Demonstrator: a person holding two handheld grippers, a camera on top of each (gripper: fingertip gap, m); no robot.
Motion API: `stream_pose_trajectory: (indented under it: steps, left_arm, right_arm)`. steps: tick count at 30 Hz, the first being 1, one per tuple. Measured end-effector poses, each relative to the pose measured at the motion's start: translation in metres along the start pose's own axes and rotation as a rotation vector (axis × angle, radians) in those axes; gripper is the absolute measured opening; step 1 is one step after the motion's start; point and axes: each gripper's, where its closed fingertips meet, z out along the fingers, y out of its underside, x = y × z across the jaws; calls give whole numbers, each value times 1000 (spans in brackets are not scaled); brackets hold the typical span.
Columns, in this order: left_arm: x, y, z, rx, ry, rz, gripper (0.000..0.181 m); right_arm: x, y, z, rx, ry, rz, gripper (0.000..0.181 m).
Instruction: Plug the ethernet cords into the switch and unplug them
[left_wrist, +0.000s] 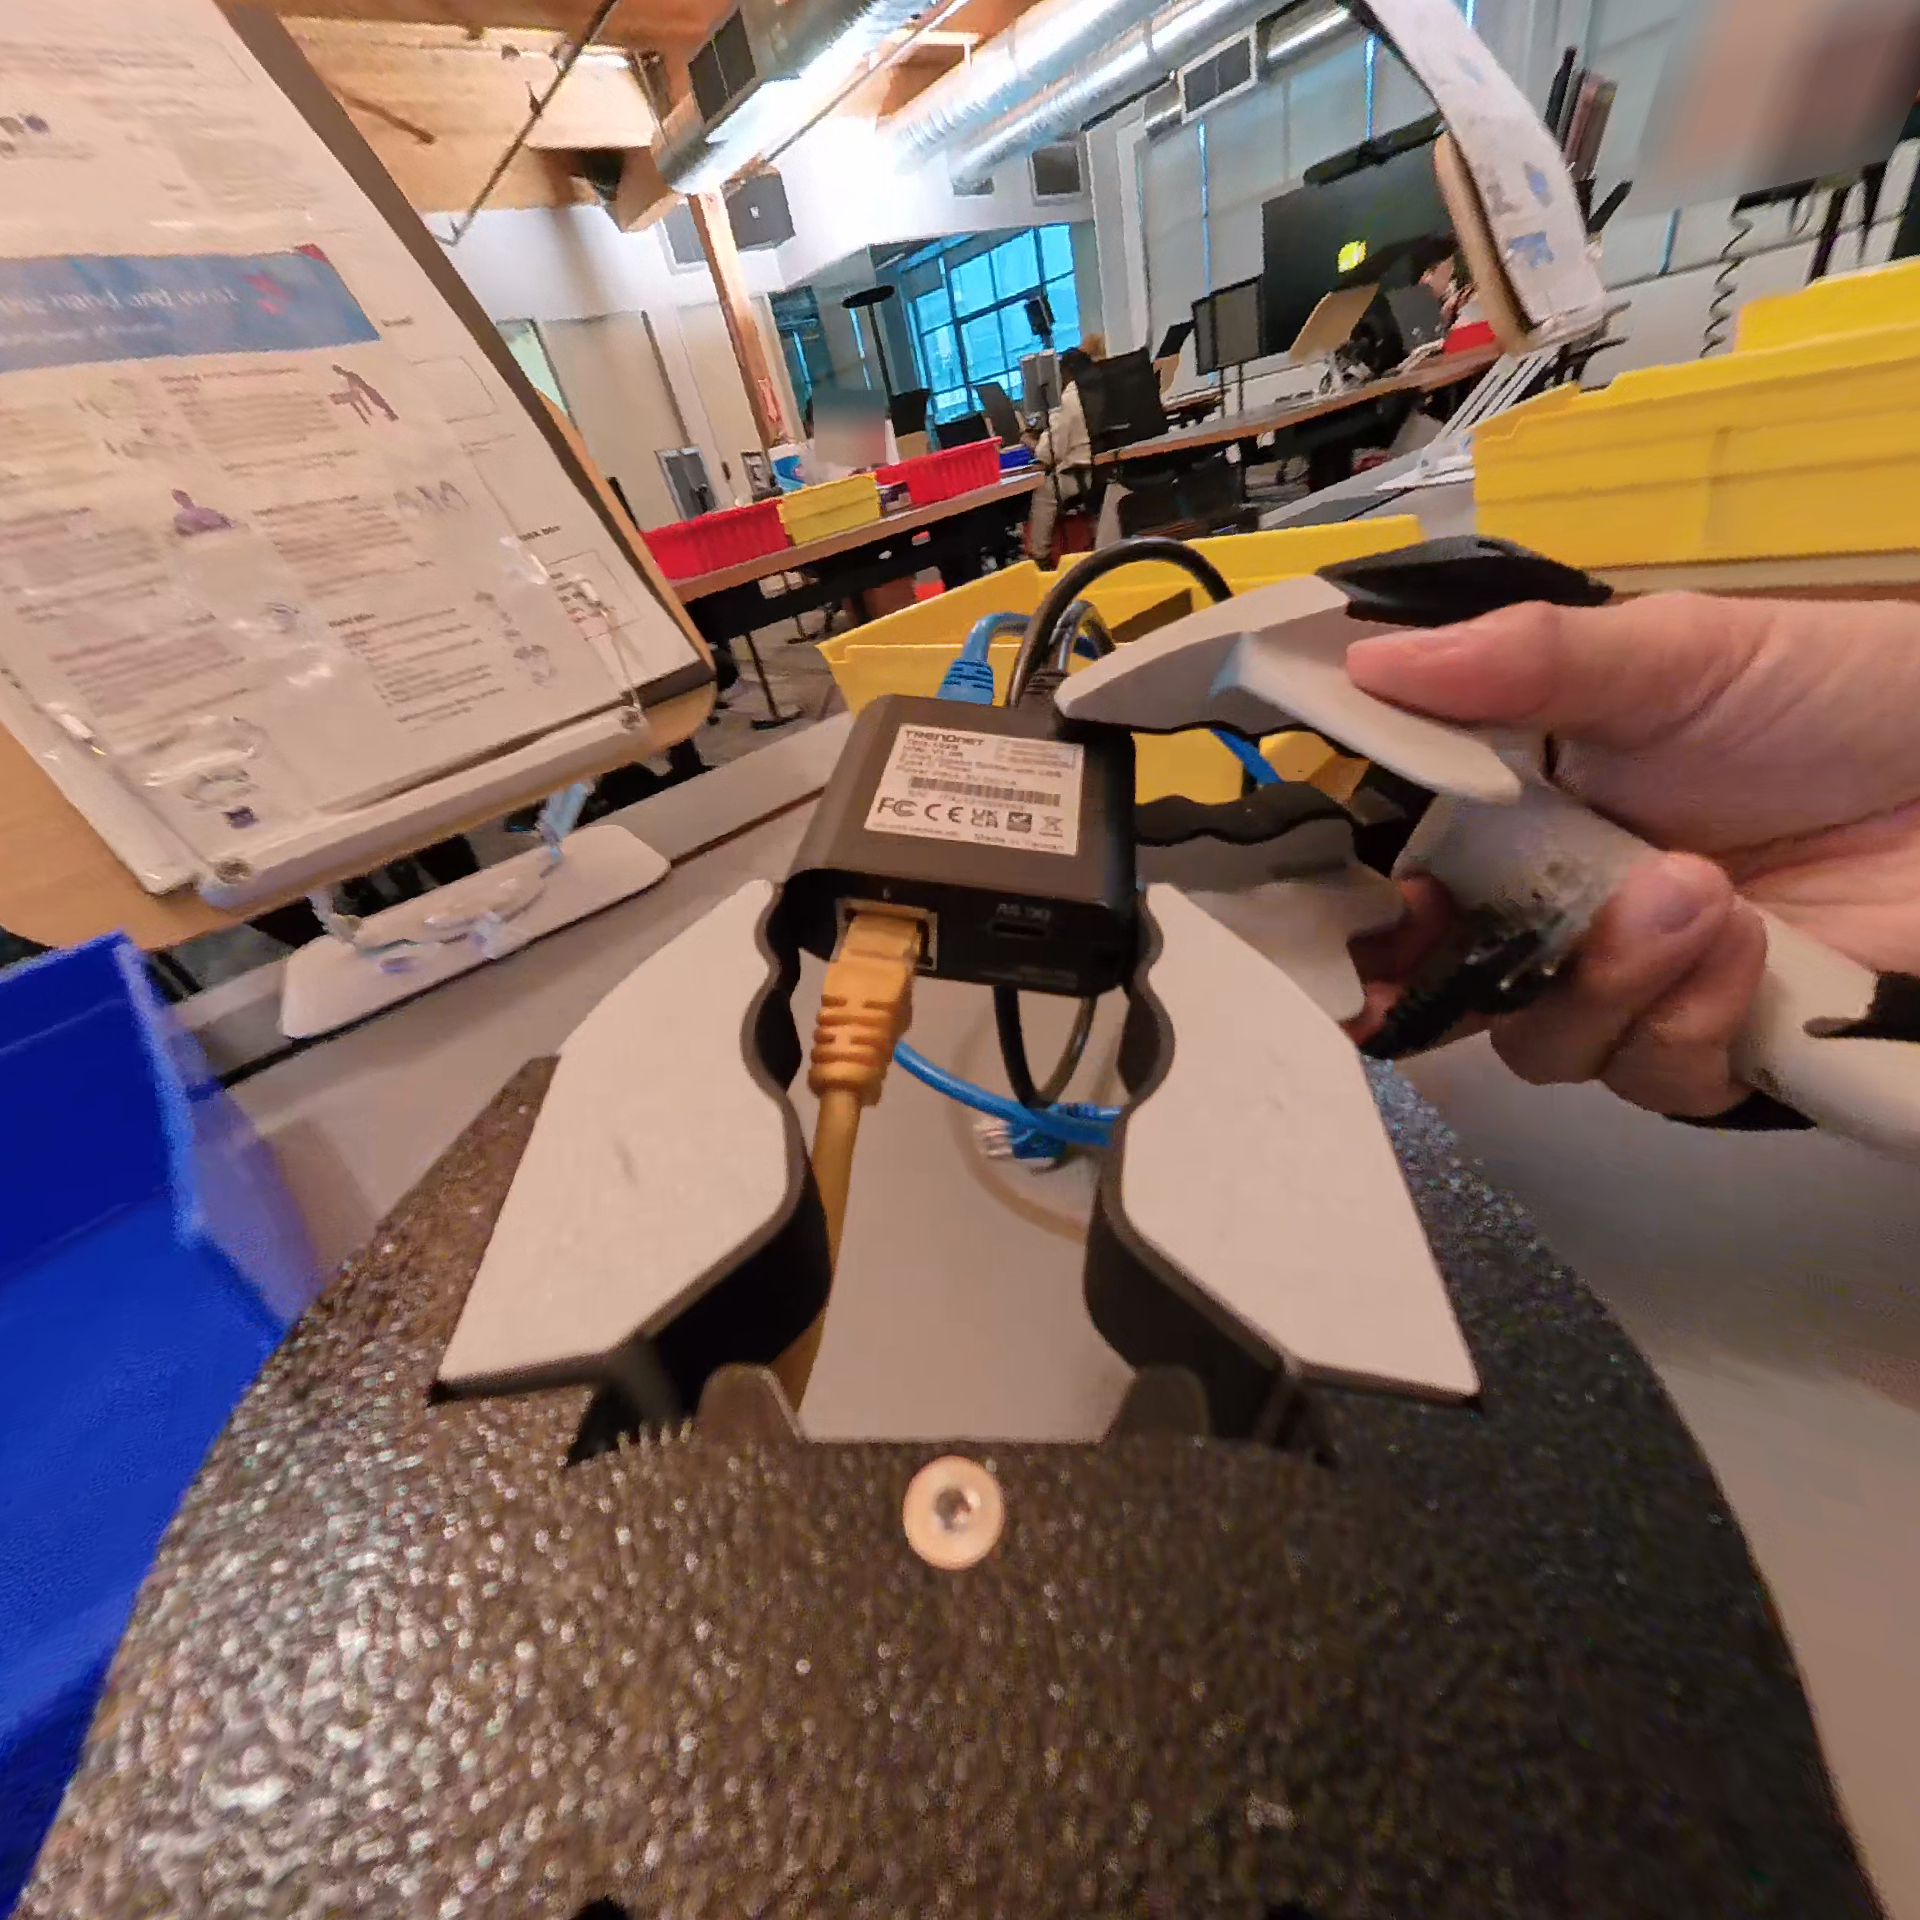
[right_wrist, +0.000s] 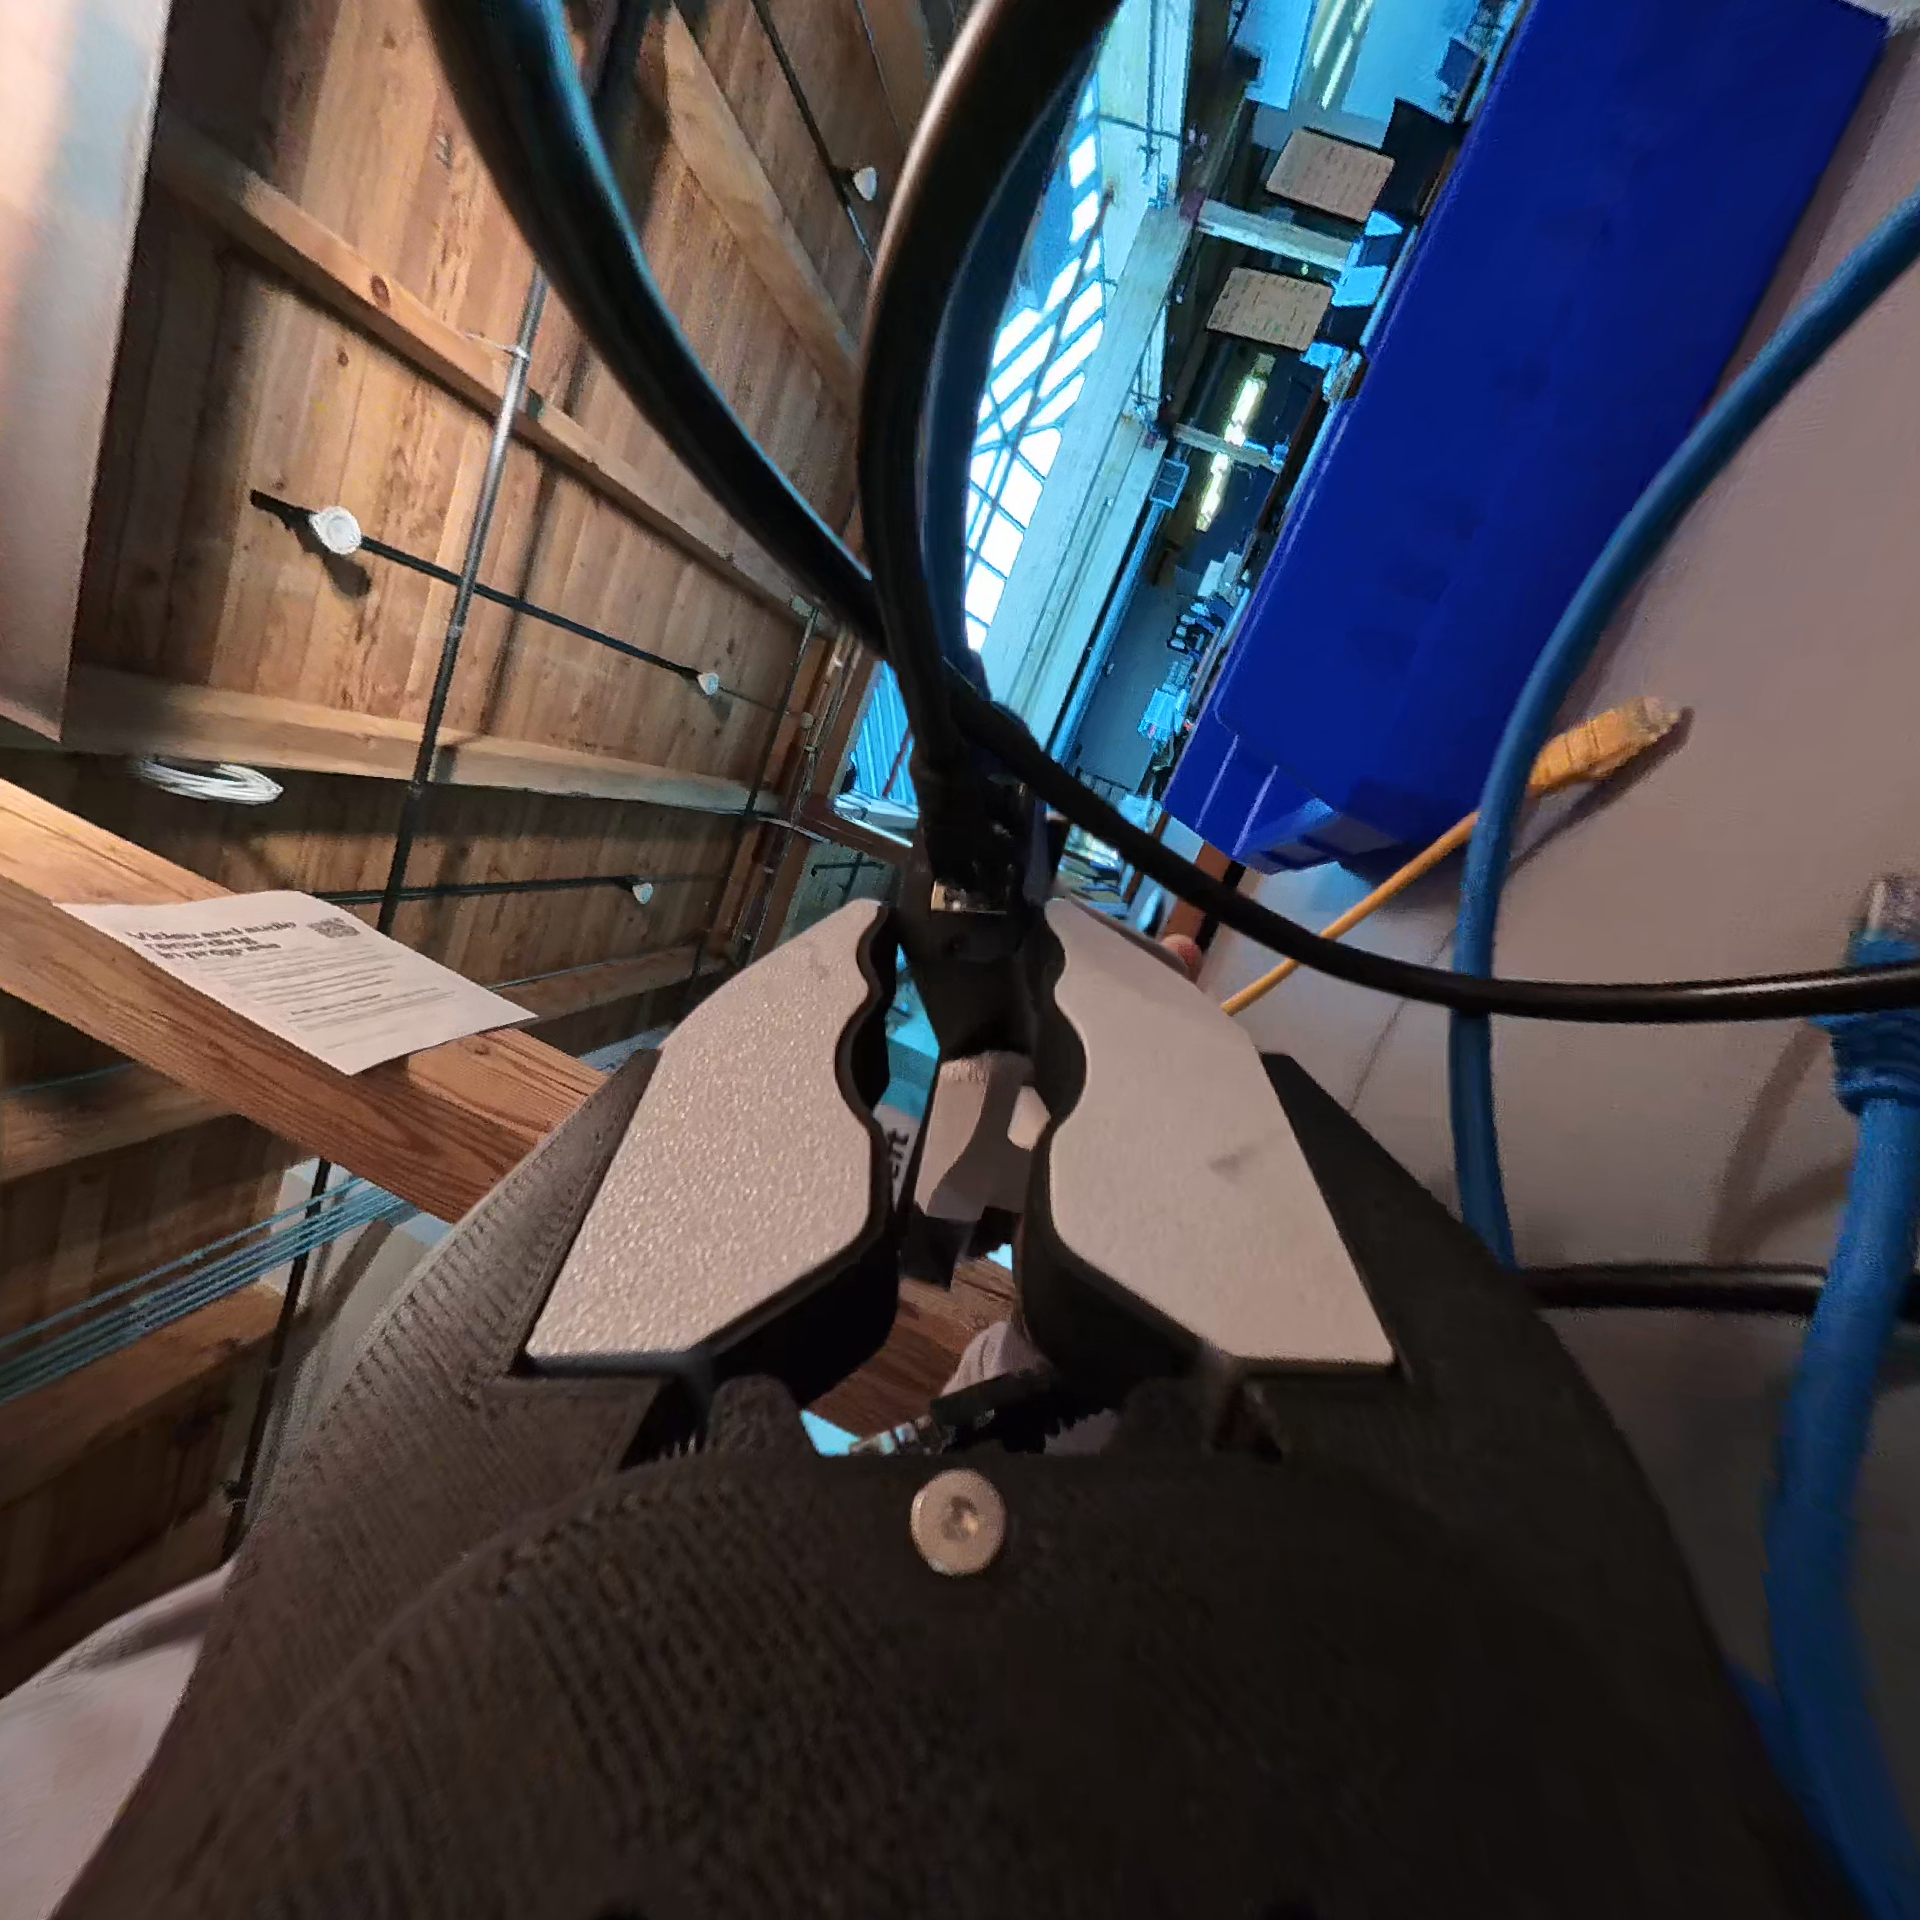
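My left gripper (left_wrist: 961, 925) is shut on the black switch (left_wrist: 977, 800) and holds it above the grey table. A yellow ethernet cord (left_wrist: 862, 997) is plugged into the switch's near face. A blue cord (left_wrist: 966, 675) and a black cord (left_wrist: 1132, 561) enter its far side. My right gripper (left_wrist: 1132, 758), held by a hand, reaches in from the right at the far right corner. In the right wrist view, my right gripper (right_wrist: 968, 920) is closed on the black cord's plug (right_wrist: 961, 842) at the port. A loose blue plug (right_wrist: 1886, 935) and a loose yellow plug (right_wrist: 1610, 738) lie apart from the switch.
A blue bin (left_wrist: 104, 1195) stands at the left and also shows in the right wrist view (right_wrist: 1507, 416). Yellow bins (left_wrist: 1714, 468) are stacked at the right, and another (left_wrist: 1299, 582) is behind the switch. A tilted instruction sheet on a stand (left_wrist: 260, 468) rises at the left. The tips of both grippers are at nearly the same place.
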Motion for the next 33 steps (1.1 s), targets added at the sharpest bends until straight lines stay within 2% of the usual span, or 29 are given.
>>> stream_pose_trajectory:
  steps: [3,5,7,9,10,12,15,20,22,29,33]
  left_arm:
    - [-7,2,1,11,28,-141,60]
    - [-14,4,-1,3,53,-217,60]
    - [-16,5,-5,11,91,-290,60]
    - [-15,5,-8,21,112,-335,60]
    - [-12,6,-9,21,124,-341,60]
    - [-8,4,-11,35,135,-349,60]
    - [-3,-2,-16,47,122,-261,60]
    - [2,-5,-21,35,96,-88,60]
    - [3,-3,-23,32,93,-50,60]
    - [7,-3,-23,40,53,11,60]
    - [13,-1,-23,52,48,34,60]
  right_arm:
    - [1,-3,-17,-25,99,-99,22]
    - [-8,-10,-28,1,204,-262,23]
    - [-17,-10,-31,3,323,-442,37]
    - [-34,-7,-23,49,309,-538,47]
    - [-40,-6,-18,85,278,-537,49]
    - [-29,-7,-13,99,308,-469,51]
    - [-10,5,-4,25,295,-346,42]
    - [-5,6,4,131,236,-299,27]
    - [-6,6,4,156,215,-302,15]
    - [-6,8,-1,257,151,-190,15]
    - [-6,11,-7,271,158,-211,14]
